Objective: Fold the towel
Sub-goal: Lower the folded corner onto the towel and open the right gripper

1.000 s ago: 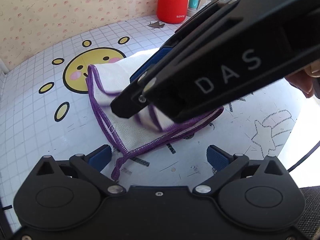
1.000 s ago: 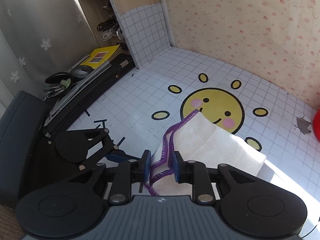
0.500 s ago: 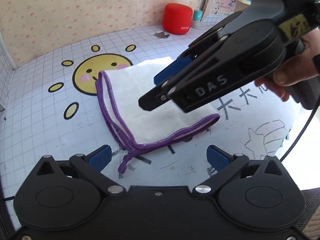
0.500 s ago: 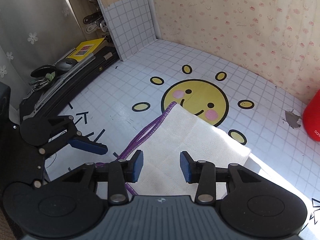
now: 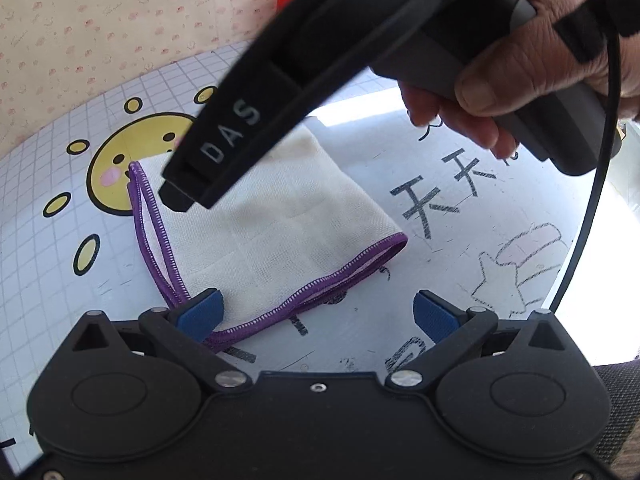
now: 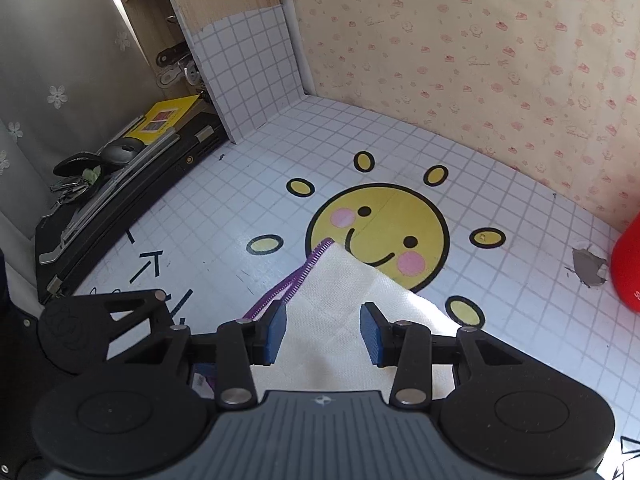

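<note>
Since a second ago the right claw has let go of the purple hem it was pinching; its blue pads now stand apart over the towel, with cloth below them but nothing pressed between. The left claw is spread wide as before, low over the near corner, its left pad just at the hem where the two purple edges meet.

The fold looks laid, so the step in hand seems to be release and tidying. To do it well, the right claw should lift straight off without dragging the top layer, since the cloth is thin and would slide or ruck easily. If another fold is wanted, the left claw is best placed to take the near corner: it should catch both stacked hems together, not only the upper one, or the layers will part. The loose loop of hem on the left side may need flattening first.

The towel lies on the table, doubled into a rough rectangle, cream with a waffle weave and purple stitched edging. Its far corner overlaps the yellow sun face printed on the gridded surface. On the left side the two hems do not sit flush; they bow apart into a narrow loop. The near edge runs neatly, both hems together. A person's hand grips the right claw's handle above it.
</note>
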